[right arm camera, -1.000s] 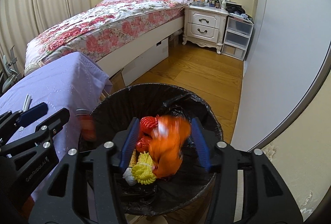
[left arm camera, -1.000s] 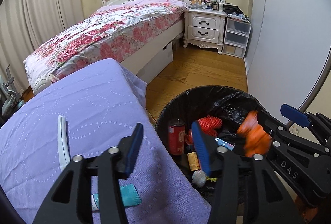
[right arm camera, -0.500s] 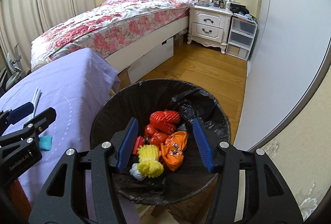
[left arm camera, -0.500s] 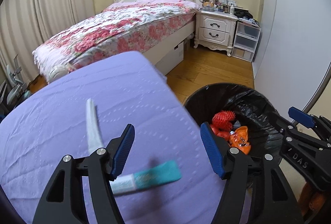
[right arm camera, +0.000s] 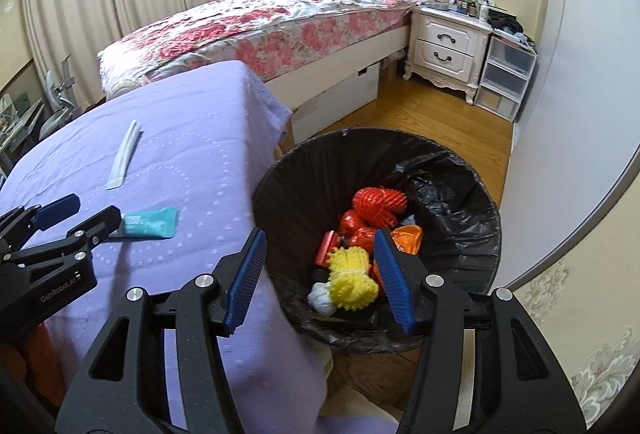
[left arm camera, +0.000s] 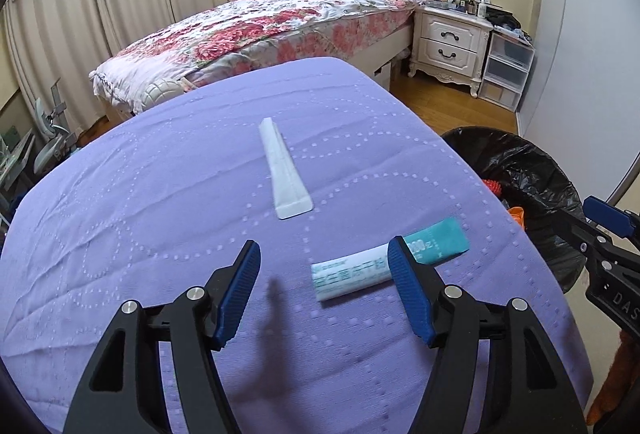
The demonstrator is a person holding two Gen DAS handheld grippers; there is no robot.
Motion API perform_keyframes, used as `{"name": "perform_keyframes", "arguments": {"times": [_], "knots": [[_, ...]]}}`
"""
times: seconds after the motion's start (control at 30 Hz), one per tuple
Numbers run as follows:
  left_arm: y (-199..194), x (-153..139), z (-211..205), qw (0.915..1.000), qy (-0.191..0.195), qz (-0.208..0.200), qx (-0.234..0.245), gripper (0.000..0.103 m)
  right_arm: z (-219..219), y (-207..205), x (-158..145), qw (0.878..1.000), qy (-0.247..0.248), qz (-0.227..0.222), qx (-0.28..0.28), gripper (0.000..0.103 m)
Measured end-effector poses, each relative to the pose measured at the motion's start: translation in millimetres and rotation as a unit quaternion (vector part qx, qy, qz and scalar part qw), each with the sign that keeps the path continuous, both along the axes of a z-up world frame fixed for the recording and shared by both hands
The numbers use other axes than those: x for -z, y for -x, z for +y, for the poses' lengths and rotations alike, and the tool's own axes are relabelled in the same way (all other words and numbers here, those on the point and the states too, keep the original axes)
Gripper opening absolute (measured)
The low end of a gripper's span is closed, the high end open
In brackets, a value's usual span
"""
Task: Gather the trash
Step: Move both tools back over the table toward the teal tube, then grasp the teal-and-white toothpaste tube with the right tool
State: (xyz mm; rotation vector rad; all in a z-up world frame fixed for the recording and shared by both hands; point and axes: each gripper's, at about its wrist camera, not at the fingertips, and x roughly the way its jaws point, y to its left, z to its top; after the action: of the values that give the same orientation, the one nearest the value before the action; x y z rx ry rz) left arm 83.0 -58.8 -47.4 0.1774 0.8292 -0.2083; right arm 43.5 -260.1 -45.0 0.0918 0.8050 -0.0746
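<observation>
A teal and white tube (left arm camera: 360,272) lies on the purple tablecloth (left arm camera: 160,193), with a white sachet strip (left arm camera: 282,169) beyond it. My left gripper (left arm camera: 322,254) hovers open just above the tube, and its right finger covers the tube's middle. The pads press on nothing. In the right wrist view my right gripper (right arm camera: 319,238) stands open and empty over the near left rim of the black-lined bin (right arm camera: 460,193). In the bin lie a red ball (right arm camera: 380,199), a yellow bundle (right arm camera: 354,280) and an orange wrapper (right arm camera: 408,238). The tube (right arm camera: 152,222), the strip (right arm camera: 124,153) and my left gripper (right arm camera: 94,209) show at left.
The bin (left arm camera: 532,169) stands on the wood floor right of the table, and my right gripper (left arm camera: 588,224) is at that edge. A floral bed (left arm camera: 280,21), a white nightstand (left arm camera: 452,41) and plastic drawers (left arm camera: 504,73) are behind. A grey wardrobe door (right arm camera: 580,73) runs along the right.
My left gripper swung left from the bin's edge to above the tube on the table. The orange wrapper dropped from my right gripper into the bin, and that gripper drifted left.
</observation>
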Motion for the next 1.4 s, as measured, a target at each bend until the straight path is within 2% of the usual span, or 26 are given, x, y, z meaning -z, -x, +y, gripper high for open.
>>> {"name": "perform_keyframes", "arguments": {"times": [0.27, 0.33, 0.63, 0.8, 1.03, 1.4], "knots": [[-9, -2, 14, 0.9997, 0.011, 0.017, -0.012, 0.065, 30, 0, -1, 0.999, 0.012, 0.004, -0.033, 0.059], [-8, -3, 11, 0.9996, 0.018, 0.02, -0.006, 0.068, 32, -1, -1, 0.999, 0.013, 0.004, -0.033, 0.059], [-16, 0, -20, 0.9993, 0.022, 0.027, 0.01, 0.071, 21, -1, -3, 1.0, 0.016, 0.004, -0.016, 0.06], [-13, 6, -27, 0.9991, 0.006, 0.031, 0.028, 0.071, 15, 0, -2, 1.0, 0.012, 0.003, -0.012, 0.06], [3, 11, -13, 0.9983, 0.004, 0.04, 0.043, 0.071, 16, 5, -4, 1.0, 0.005, 0.002, -0.013, 0.06], [-4, 7, 7, 0.999, -0.003, 0.04, 0.02, 0.071, 36, 2, -3, 0.999, 0.006, 0.01, -0.043, 0.06]]}}
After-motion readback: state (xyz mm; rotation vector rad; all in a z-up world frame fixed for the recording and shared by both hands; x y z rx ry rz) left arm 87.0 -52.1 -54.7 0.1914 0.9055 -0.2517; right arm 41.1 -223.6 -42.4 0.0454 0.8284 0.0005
